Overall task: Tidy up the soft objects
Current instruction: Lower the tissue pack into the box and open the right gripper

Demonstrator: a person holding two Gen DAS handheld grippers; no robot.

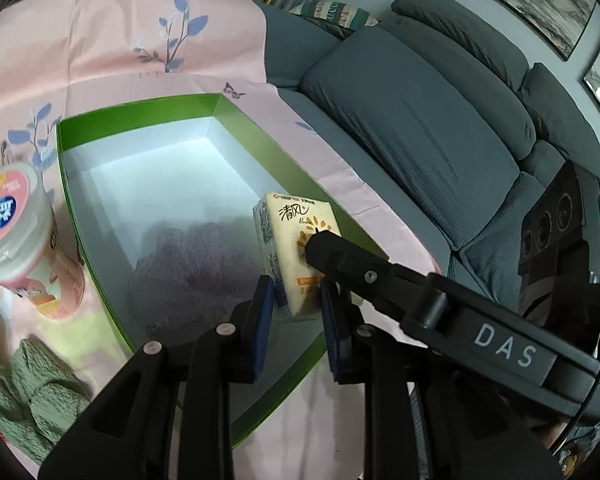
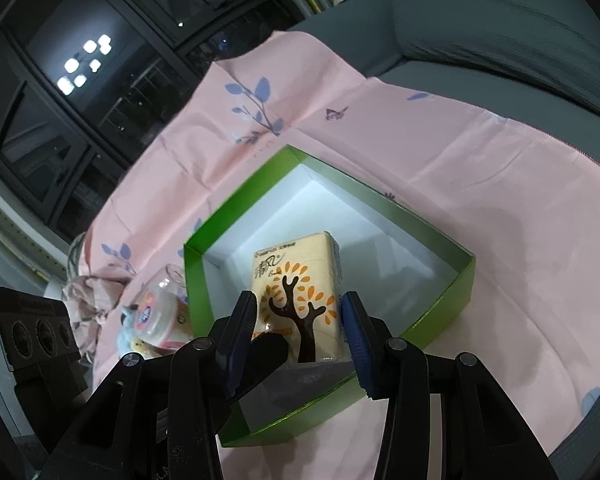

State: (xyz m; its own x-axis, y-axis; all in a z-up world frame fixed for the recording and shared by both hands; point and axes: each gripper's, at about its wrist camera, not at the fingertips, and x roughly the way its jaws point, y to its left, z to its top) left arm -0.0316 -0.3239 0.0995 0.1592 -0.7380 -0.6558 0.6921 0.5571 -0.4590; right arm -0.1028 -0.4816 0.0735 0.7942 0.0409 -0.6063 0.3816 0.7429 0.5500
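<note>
Sofa (image 1: 412, 120) looms beyond both jaws; green box (image 1: 140, 120) sits below them, purple cloth (image 1: 192, 264) inside. Tissue pack (image 2: 300, 292) is clamped by left gripper (image 1: 296, 312) and right gripper (image 2: 300, 332) together. Tub (image 1: 8, 216) left, partly cropped.

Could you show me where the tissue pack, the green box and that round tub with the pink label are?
tissue pack (image 2: 300, 292): right wrist view, printed front.
green box (image 1: 140, 109): left wrist view, far rim.
round tub (image 1: 10, 216): left wrist view, lid.
</note>
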